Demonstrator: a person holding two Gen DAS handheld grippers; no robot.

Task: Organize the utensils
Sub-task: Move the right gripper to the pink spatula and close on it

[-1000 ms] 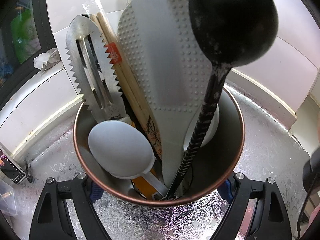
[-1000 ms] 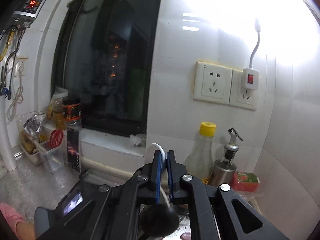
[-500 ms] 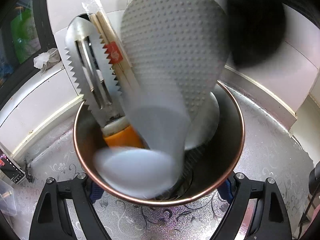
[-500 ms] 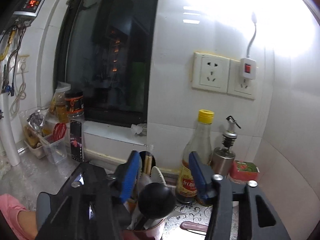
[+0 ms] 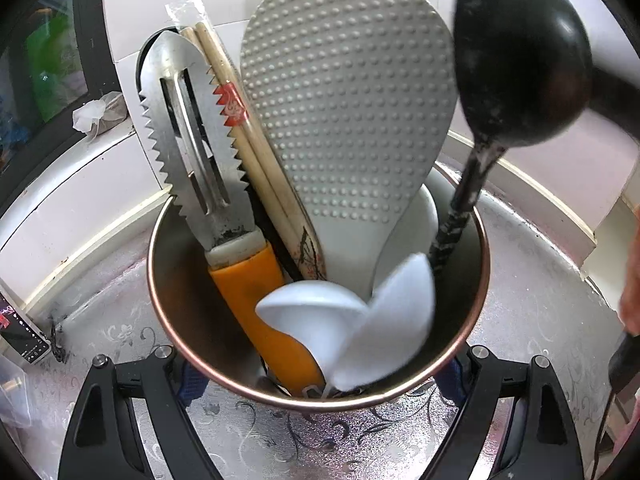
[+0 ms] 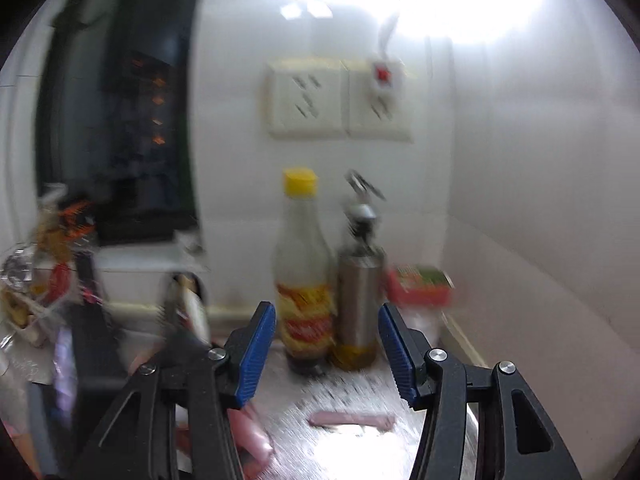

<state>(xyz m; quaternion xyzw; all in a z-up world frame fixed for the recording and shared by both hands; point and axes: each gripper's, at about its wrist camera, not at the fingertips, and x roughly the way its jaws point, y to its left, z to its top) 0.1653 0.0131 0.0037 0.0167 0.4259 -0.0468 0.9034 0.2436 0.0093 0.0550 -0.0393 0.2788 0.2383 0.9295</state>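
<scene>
Utensils already stand in the copper-rimmed holder (image 5: 478, 300), which the left gripper (image 5: 320, 368) clamps by its sides; the right gripper (image 6: 326, 344) is spread empty above pink utensils (image 6: 352, 419) left on the counter (image 6: 360, 452).

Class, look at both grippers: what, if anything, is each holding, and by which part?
The left gripper clamps the metal utensil cup by its lower sides. The right gripper holds nothing; its blue fingers stand apart with only the counter between them.
</scene>
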